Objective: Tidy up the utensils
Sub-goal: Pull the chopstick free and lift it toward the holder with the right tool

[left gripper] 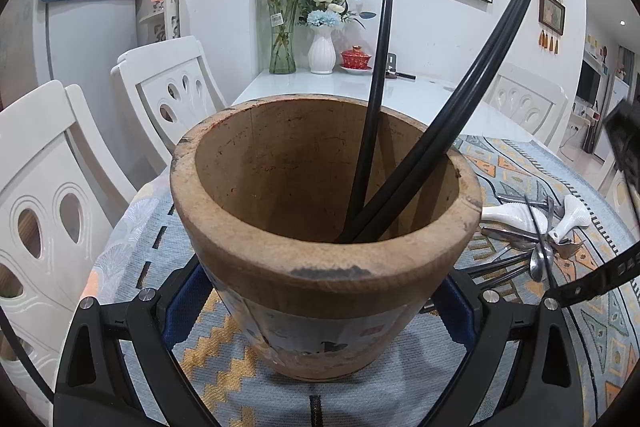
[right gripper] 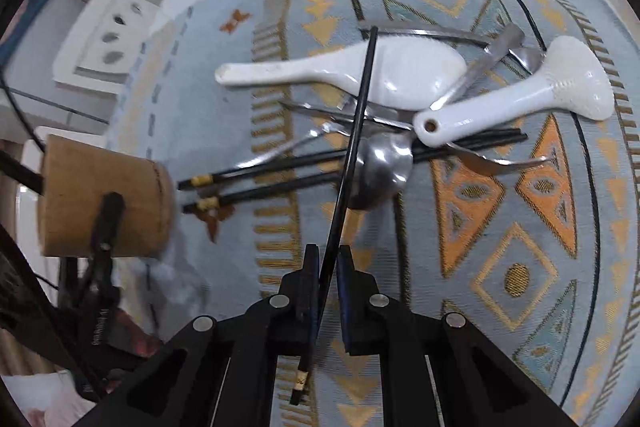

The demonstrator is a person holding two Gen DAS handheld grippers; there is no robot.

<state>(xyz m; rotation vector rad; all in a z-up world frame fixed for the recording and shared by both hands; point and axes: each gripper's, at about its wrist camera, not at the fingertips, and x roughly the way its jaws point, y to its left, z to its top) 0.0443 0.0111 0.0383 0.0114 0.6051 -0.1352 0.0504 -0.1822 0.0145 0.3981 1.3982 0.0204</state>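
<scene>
Chopstick [right gripper: 356, 131] is the live item. Right wrist view: right gripper [right gripper: 325, 267] has its pads pinched on the black chopstick near its banded butt end. Shaft runs straight out from the fingers, long axis along the gripper's line, tip out over the utensil pile and crossing the white ceramic spoon [right gripper: 360, 71]. Whether the tip has cleared the pile I can't tell.

Wooden holder [right gripper: 104, 199] sits off to the left of that gripper, well apart from the pile. So my read of the coming move: carry left, swing the chopstick near vertical, tip down into the mouth.

On the patterned cloth [right gripper: 500, 267] lie two black chopsticks [right gripper: 280, 177] side by side with banded ends toward the holder, a steel spoon [right gripper: 384, 167], a second white spoon [right gripper: 520, 99], and forks tangled under them.

Left wrist view: left gripper [left gripper: 320, 311] is spread wide, blue pads against the holder's [left gripper: 324, 187] lower wall on both sides, steadying it. Holder stands upright on the cloth. Inside: three black chopsticks [left gripper: 440, 131], one near upright, two leaning right together against the rim. Rest of the bucket looks empty. Pile [left gripper: 532, 227] lies to the holder's right, nearer the right hand.
</scene>
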